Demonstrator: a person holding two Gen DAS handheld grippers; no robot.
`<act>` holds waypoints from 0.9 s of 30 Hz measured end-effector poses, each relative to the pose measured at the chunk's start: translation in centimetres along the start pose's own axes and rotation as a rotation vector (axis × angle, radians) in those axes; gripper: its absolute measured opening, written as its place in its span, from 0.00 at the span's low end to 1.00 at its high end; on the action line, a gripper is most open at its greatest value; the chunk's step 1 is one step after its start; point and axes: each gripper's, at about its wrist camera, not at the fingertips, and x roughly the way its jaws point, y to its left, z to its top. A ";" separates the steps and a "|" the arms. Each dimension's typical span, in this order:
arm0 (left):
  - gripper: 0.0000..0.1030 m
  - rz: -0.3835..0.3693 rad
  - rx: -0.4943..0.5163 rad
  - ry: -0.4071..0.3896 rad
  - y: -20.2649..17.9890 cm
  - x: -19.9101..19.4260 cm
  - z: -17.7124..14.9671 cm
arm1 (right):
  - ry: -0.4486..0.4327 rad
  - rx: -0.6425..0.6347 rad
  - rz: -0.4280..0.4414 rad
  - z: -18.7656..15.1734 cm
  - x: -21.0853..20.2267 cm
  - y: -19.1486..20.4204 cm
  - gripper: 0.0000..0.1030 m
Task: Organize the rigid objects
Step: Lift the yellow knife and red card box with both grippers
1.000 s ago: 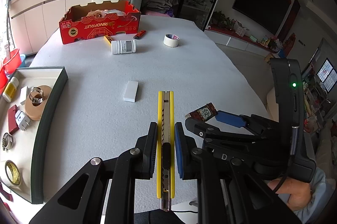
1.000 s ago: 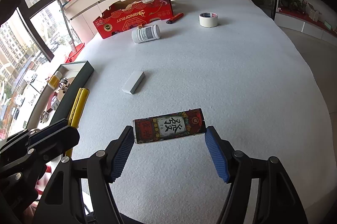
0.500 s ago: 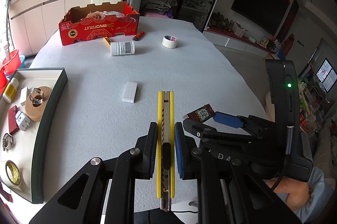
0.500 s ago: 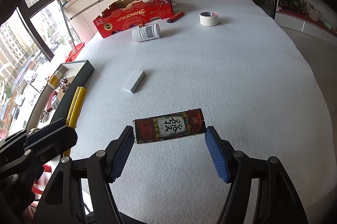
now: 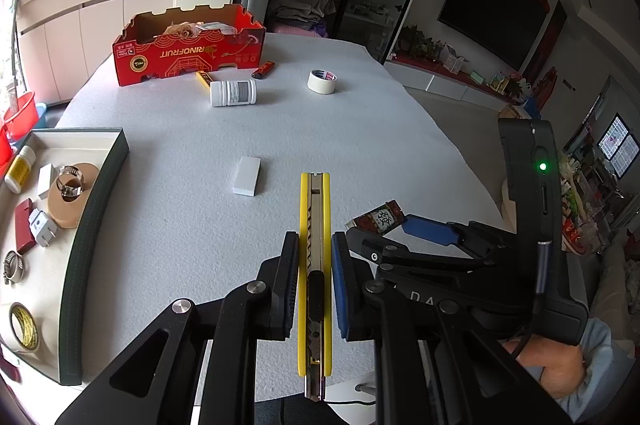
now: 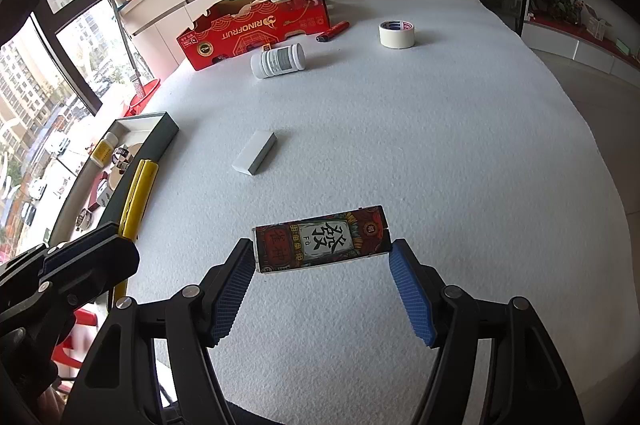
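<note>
My left gripper (image 5: 315,265) is shut on a yellow utility knife (image 5: 315,221), held above the white table; the knife also shows at the left of the right wrist view (image 6: 138,193). My right gripper (image 6: 322,259) is shut on a dark red printed box with Chinese characters (image 6: 322,239), gripped end to end just above the table; the box also shows in the left wrist view (image 5: 378,219). A dark green tray (image 5: 86,233) at the left holds tape rolls, hose clamps, a plug, a small bottle and other small items.
On the table lie a white block (image 5: 247,175), a white pill bottle on its side (image 5: 233,92), a masking tape roll (image 5: 322,81), a red lighter (image 5: 263,69) and a small yellow item (image 5: 203,78). A red RINOFRUIT carton (image 5: 188,51) stands at the back.
Both grippers keep their holds. The left wrist view has drawn back slightly from the table; the far objects look a little smaller.
</note>
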 end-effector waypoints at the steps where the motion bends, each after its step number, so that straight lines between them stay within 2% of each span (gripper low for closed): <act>1: 0.17 -0.001 0.000 0.000 0.0 0.0 0.0 | 0.001 0.001 0.001 0.0 0.0 0.0 0.68; 15: 0.17 -0.006 -0.015 -0.017 0.7 -0.5 -0.1 | 0.001 -0.012 -0.006 0.2 0.0 0.4 0.68; 22: 0.17 0.004 -0.053 -0.065 2.0 -2.2 0.3 | -0.020 -0.058 0.001 1.3 -0.5 2.0 0.68; 27: 0.17 0.039 -0.110 -0.114 4.5 -3.9 1.0 | -0.036 -0.104 0.029 2.9 -0.7 4.2 0.68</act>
